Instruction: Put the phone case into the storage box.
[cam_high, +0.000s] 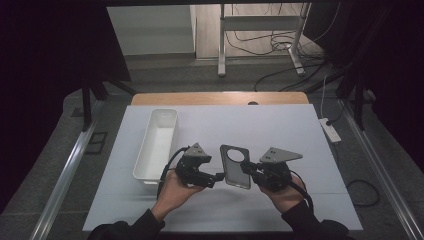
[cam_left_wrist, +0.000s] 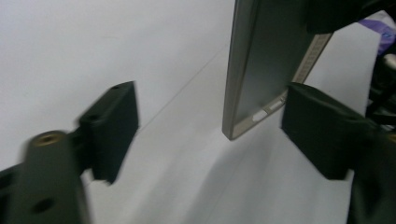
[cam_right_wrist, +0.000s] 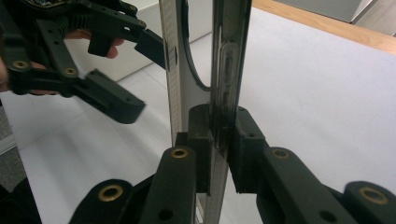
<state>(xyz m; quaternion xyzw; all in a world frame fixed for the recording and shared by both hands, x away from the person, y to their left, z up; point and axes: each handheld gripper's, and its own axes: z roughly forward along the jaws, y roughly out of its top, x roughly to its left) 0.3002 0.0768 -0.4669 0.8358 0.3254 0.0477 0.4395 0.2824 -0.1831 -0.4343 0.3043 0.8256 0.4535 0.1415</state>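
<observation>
A grey phone case (cam_high: 235, 166) with a round camera cutout is held up above the white mat (cam_high: 280, 130) at the table's middle. My right gripper (cam_high: 246, 167) is shut on its right side wall; in the right gripper view both pads (cam_right_wrist: 201, 140) pinch the case's glossy edge (cam_right_wrist: 229, 70). My left gripper (cam_high: 218, 177) stands open at the case's left side. In the left gripper view the case's lower corner (cam_left_wrist: 254, 70) hangs between the jaws, close to the right pad (cam_left_wrist: 322, 130) and well apart from the left pad (cam_left_wrist: 112, 130).
A long white bin (cam_high: 156, 142) lies on the mat left of my left hand. The wooden table edge (cam_high: 220, 98) runs along the back. A power strip (cam_high: 330, 130) and cables lie on the floor at the right.
</observation>
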